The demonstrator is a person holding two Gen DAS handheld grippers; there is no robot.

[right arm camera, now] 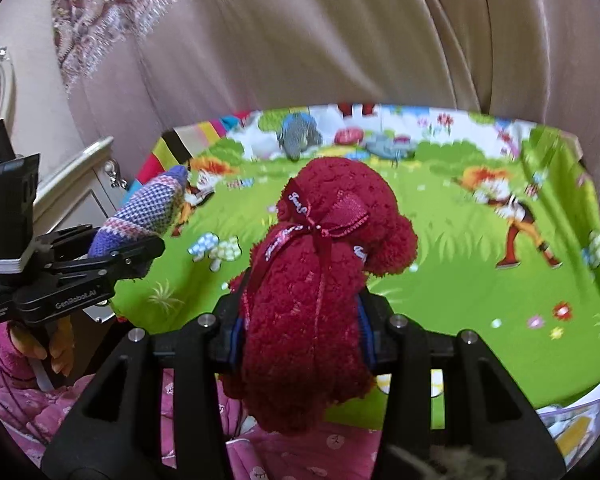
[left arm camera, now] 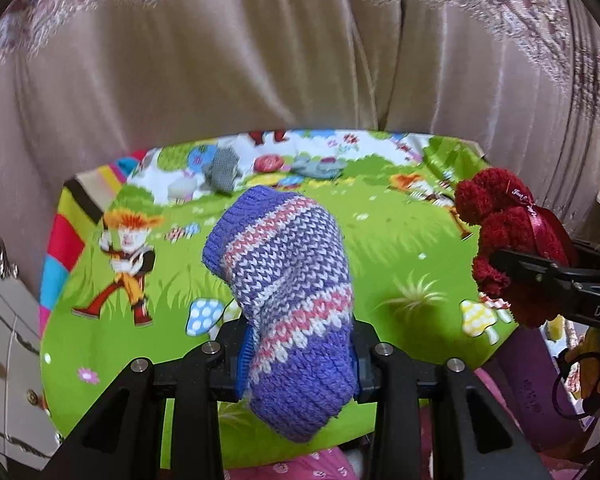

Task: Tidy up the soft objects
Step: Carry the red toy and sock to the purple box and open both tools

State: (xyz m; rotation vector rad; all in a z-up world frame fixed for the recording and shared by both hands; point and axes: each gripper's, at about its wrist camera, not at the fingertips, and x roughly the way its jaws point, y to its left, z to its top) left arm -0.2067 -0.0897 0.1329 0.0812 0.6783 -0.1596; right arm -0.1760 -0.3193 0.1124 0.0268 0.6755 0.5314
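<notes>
1. Jaws: left gripper (left arm camera: 296, 364) pinches the purple knitted sock (left arm camera: 288, 280); right gripper (right arm camera: 300, 332) pinches the red plush toy (right arm camera: 320, 272)
2. Both items hang clear above the cartoon mat (left arm camera: 380, 248), long axes running forward from the jaws
3. Both grippers tilt downward, side by side, well apart

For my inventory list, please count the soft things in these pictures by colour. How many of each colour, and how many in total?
Purple striped knitted sock, in the left gripper: 1
Dark red plush toy, in the right gripper: 1
Grey cloth pieces lying on the cartoon mat, at its far edge: 2
Total: 4
</notes>
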